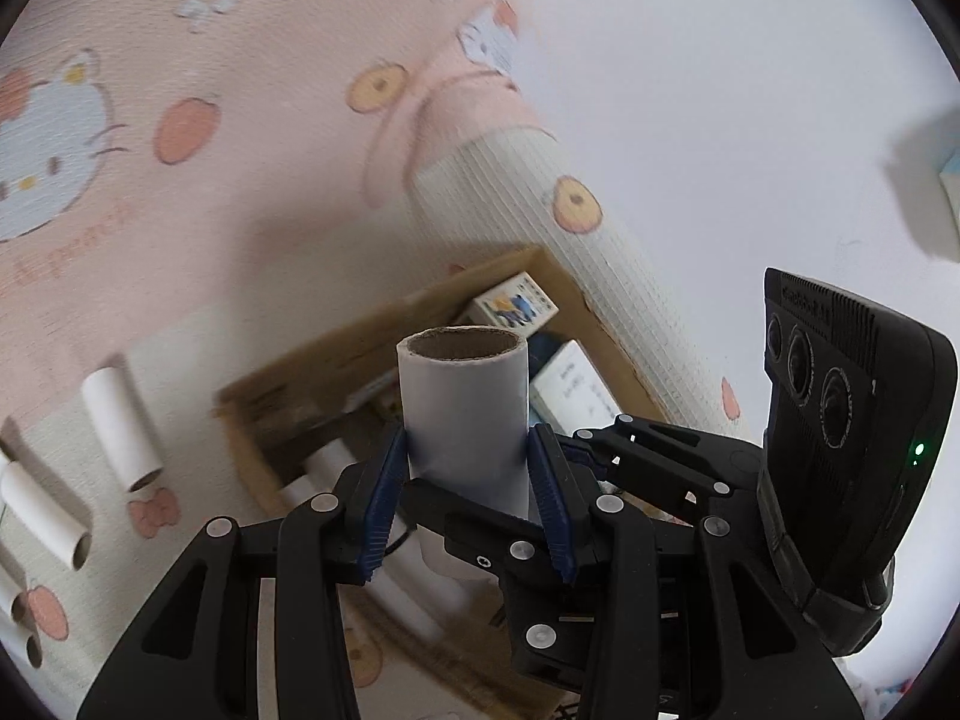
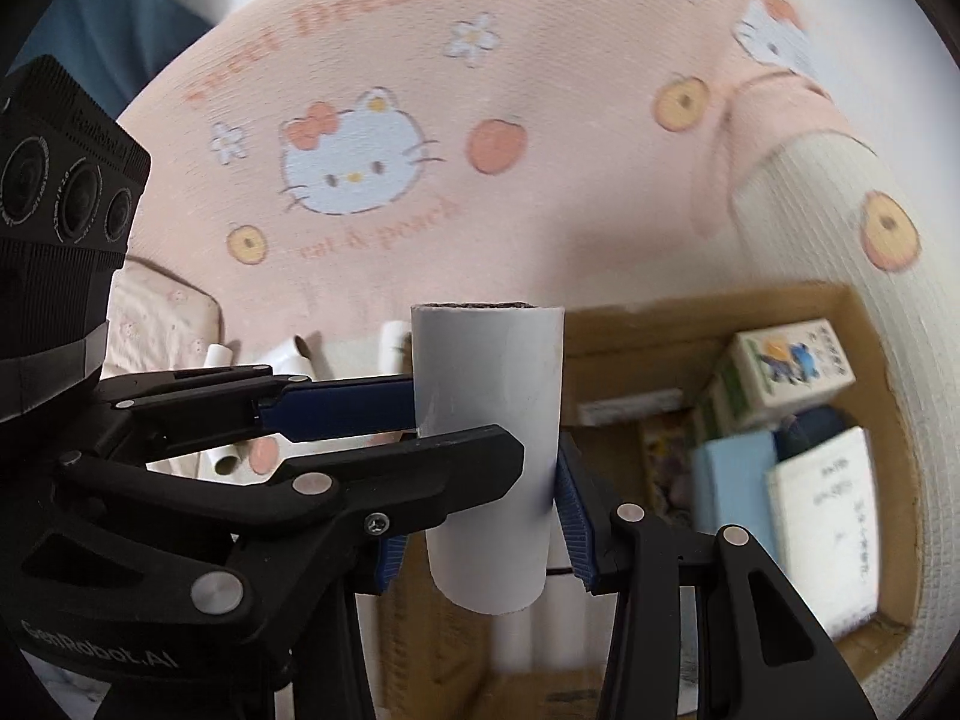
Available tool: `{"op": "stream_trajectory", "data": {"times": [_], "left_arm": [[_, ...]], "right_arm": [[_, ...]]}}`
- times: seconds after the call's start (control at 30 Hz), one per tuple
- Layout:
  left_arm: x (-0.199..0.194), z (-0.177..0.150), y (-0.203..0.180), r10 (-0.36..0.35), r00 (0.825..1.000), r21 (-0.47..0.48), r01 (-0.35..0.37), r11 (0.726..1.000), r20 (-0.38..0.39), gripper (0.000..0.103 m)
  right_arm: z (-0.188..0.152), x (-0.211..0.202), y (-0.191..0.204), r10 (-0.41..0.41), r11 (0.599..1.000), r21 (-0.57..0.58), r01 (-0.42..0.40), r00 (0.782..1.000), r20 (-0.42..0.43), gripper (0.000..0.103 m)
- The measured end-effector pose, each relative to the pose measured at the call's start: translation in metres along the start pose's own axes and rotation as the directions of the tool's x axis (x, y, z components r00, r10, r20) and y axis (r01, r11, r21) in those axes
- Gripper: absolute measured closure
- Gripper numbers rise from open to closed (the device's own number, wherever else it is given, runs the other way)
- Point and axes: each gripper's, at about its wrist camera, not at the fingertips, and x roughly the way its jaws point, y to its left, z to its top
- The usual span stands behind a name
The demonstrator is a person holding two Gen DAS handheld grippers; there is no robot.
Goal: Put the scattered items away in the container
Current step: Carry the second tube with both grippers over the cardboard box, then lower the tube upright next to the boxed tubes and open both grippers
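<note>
While each gripper carries a white cardboard tube upright above the cardboard box [image 1: 384, 324], both sets of blue-padded fingers press on opposite sides of their tube, parted just as far as its width. Left gripper [image 1: 468, 480]: its tube [image 1: 462, 402] stands with the open brown-lined end up, over tubes already lying in the box. Right gripper [image 2: 486, 516]: its tube [image 2: 489, 420] hangs over the box's near part, beside the left gripper's fingers [image 2: 336, 405]. Small cartons [image 2: 786, 375] fill the box's far end. More loose tubes [image 1: 120, 426] lie outside the box on a pink cartoon-cat mat [image 2: 420, 180], whose rolled edge [image 1: 600, 276] runs just beside the box.
</note>
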Motion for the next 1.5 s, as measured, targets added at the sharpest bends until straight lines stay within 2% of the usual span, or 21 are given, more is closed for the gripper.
{"op": "stream_trajectory", "data": {"times": [0.3,0.57,0.7,0.8,0.93,1.03,1.07,1.13,1.23,1.3,1.4,1.5], "left_arm": [[0.056,0.005,0.002,-0.043,0.990,-0.082,0.032,0.996,-0.135,0.058],[0.082,0.000,0.016,-0.083,0.980,-0.162,0.054,0.985,-0.183,0.058],[0.086,-0.003,0.013,-0.049,0.982,-0.129,0.026,0.991,-0.183,0.058],[0.084,-0.004,0.006,0.035,0.988,-0.065,-0.045,0.997,-0.147,0.059],[0.073,0.000,0.009,0.128,0.989,-0.021,-0.130,0.991,-0.076,0.059],[0.065,0.004,0.018,0.096,0.993,-0.037,-0.099,0.994,-0.061,0.062],[0.061,0.004,0.020,0.089,0.995,-0.040,-0.091,0.995,-0.055,0.066],[0.057,0.005,0.021,0.095,0.995,-0.030,-0.097,0.995,-0.041,0.067],[0.053,0.004,0.022,0.176,0.984,0.002,-0.176,0.984,-0.019,0.074],[0.053,0.003,0.024,0.213,0.977,0.017,-0.213,0.977,-0.025,0.081],[0.051,0.000,0.031,0.228,0.973,0.008,-0.228,0.974,-0.029,0.089],[0.038,-0.004,0.037,0.231,0.973,-0.002,-0.231,0.973,-0.013,0.090]], "right_arm": [[-0.014,0.022,-0.040,-0.029,0.999,0.018,0.030,0.997,-0.074,0.062],[-0.024,0.038,-0.051,-0.034,0.999,0.015,0.036,0.993,-0.113,0.062],[-0.026,0.046,-0.056,-0.051,0.998,0.035,0.057,0.989,-0.137,0.063],[-0.024,0.052,-0.056,-0.075,0.996,0.041,0.082,0.987,-0.141,0.063],[-0.019,0.067,-0.059,-0.035,0.996,0.075,0.048,0.984,-0.173,0.063],[-0.018,0.079,-0.062,-0.001,0.995,0.098,0.020,0.980,-0.197,0.063],[-0.017,0.083,-0.064,0.007,0.994,0.106,0.015,0.977,-0.211,0.063],[-0.015,0.094,-0.068,-0.007,0.994,0.108,0.035,0.969,-0.248,0.063],[-0.012,0.113,-0.069,-0.054,0.995,0.062,0.077,0.950,-0.308,0.063],[-0.011,0.123,-0.063,-0.111,0.993,-0.001,0.118,0.931,-0.349,0.063],[-0.008,0.135,-0.051,-0.178,0.983,-0.099,0.151,0.908,-0.379,0.063],[-0.006,0.147,-0.047,-0.282,0.959,-0.142,0.245,0.871,-0.403,0.063]]}}
